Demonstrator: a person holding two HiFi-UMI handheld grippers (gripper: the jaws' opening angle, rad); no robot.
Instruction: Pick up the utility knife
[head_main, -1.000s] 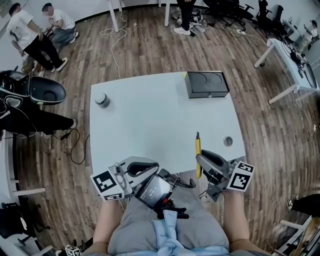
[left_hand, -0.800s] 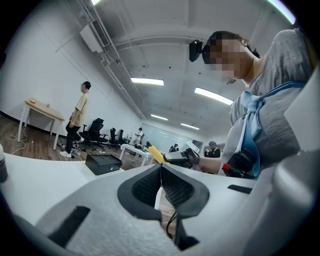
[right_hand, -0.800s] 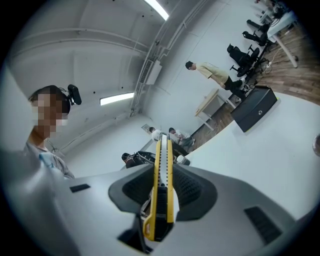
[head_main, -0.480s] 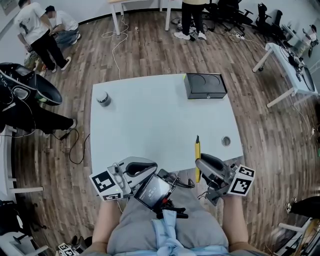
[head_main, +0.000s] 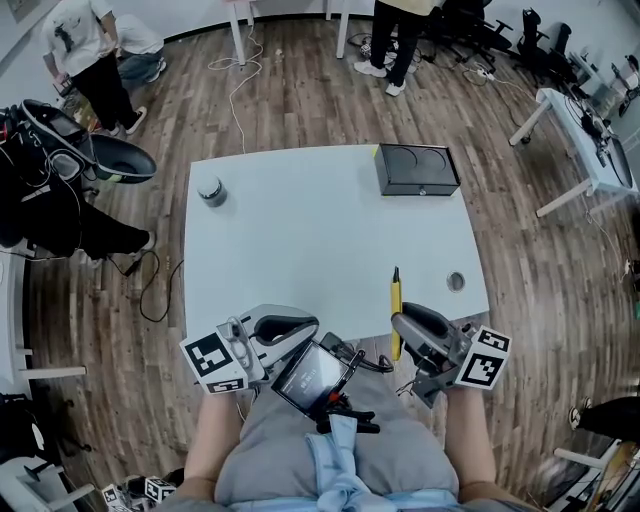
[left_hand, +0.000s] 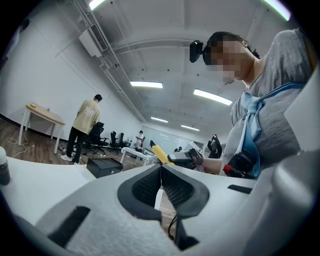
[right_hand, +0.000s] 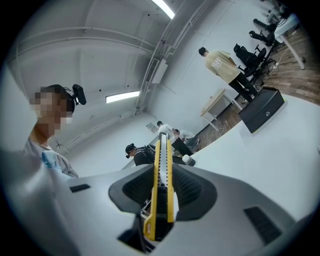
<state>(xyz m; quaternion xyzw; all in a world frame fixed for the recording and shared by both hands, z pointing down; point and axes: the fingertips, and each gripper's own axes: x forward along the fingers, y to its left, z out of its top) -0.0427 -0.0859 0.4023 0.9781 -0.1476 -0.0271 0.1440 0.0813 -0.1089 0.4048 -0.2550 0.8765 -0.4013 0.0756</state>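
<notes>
The right claw (head_main: 403, 326) is pinching the knife (head_main: 396, 298) at the tabletop's (head_main: 300, 240) 5 o'clock edge, its tip pointing toward 12 (the yellow body is lying between the pads); the left claw (head_main: 303, 330) is sitting pressed together, gripping nothing, at 7 o'clock; a box (head_main: 417, 168) is resting at 1 o'clock.

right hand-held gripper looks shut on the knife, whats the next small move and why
Probably a short, straight lift of the right hand-held gripper. Its jaws are clamped on the yellow utility knife, which runs straight along them, and the knife's front end lies low over the table near its front edge. The left hand-held gripper is shut, empty and out of the way.
</notes>
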